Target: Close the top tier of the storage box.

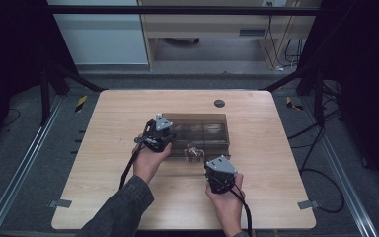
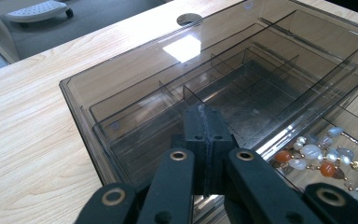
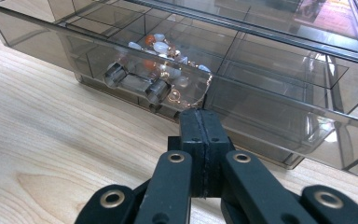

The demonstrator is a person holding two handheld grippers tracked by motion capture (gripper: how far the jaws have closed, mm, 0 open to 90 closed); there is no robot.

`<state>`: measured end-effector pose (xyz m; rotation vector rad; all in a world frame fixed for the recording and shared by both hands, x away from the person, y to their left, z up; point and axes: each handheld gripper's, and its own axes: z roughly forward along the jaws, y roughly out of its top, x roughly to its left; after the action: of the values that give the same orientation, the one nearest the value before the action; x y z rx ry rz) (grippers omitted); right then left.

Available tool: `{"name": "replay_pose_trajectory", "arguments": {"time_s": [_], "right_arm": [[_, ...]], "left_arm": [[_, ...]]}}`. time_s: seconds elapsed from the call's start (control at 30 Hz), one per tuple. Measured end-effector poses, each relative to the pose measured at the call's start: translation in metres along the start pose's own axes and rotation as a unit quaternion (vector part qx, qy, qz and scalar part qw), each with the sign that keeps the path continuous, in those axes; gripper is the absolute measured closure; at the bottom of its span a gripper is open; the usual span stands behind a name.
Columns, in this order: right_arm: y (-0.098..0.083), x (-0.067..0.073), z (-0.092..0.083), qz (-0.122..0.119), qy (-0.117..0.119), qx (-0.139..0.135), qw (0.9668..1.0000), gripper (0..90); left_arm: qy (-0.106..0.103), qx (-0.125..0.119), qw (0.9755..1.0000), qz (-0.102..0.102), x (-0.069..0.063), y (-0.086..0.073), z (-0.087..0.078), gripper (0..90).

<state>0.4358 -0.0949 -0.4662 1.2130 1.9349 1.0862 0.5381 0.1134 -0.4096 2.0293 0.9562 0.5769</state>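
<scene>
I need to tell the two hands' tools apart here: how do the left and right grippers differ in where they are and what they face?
The left gripper rests over the smoky plastic organizer box, at its left end; the right gripper sits in front of the box, above bare table. The left faces empty dividers; the right faces the pulled-out drawer front near the bead jewelry. Both are shut on nothing.

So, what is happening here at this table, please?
A person works at a smoky clear organizer box on the wooden table with two handheld grippers. The left gripper, jaws shut, rests on the box's top at its left end. The right gripper, also shut, is at the front of the pulled-out drawer, which holds a beaded bracelet.
</scene>
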Motion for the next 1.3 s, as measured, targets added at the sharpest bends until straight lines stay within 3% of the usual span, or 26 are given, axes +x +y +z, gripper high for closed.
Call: {"name": "replay_pose_trajectory", "arguments": {"time_s": [0.3,0.5,1.3], "right_arm": [[0.003,0.0,0.002,0.0,-0.003,0.0,1.0,90.0],[0.005,0.0,0.002,0.014,0.005,0.003,0.9999,90.0],[0.01,0.001,0.004,0.01,-0.003,0.0,0.9999,90.0]], "left_arm": [[-0.002,0.001,1.0,-0.002,0.001,0.0,-0.001,90.0],[-0.002,0.0,1.0,-0.004,0.001,0.0,-0.001,90.0],[0.001,0.001,1.0,-0.002,0.0,0.0,-0.001,90.0]]}}
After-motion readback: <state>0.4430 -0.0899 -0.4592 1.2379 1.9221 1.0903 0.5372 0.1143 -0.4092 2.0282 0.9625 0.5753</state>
